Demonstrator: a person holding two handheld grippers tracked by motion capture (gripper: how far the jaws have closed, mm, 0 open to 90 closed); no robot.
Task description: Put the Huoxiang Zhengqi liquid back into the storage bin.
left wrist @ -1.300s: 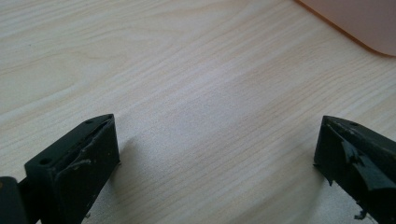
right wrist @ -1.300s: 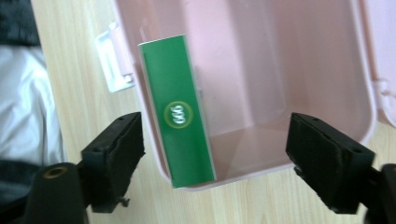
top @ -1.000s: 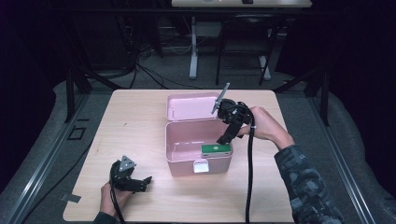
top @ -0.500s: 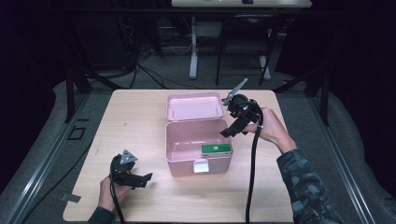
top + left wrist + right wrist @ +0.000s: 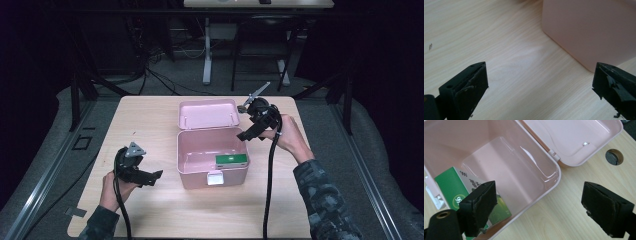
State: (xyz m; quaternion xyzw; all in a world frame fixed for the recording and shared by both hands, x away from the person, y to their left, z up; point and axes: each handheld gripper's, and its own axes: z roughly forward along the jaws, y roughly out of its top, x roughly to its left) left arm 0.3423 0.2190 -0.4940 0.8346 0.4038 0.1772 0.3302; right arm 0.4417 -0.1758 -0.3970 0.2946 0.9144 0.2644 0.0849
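**Standing on pale wood: an open pink box in a dark room**

Lying across the middle of the high view was a light wooden table [image 5: 150,120] with rounded corners, its grain running lengthwise and its top bare apart from one box and the two tools. A small dark fleck marked the wood in the left gripper view, and a round cable hole [image 5: 614,156] showed in the tabletop just past the lid. Around the table the room was dark: grey floor, metal rails along both sides, black stands, loose cables on the floor behind, and the white leg of another desk [image 5: 207,50] farther back.

The pink box [image 5: 212,157] stood at the table's centre with its lid [image 5: 207,114] thrown back flat on the far side. Inside, against the front right corner, lay a green carton [image 5: 232,159] with white print.

The right gripper [image 5: 248,135] hung above the box's right rear corner, held in a hand with a camouflage sleeve. Its jaws stood wide apart and gripped nothing; in its own view they straddled the box's rim, one over the carton, one over bare wood.

The left gripper [image 5: 152,176] was held low near the table's front left, well apart from the box's left wall, jaws spread wide and empty, pointing toward that wall.
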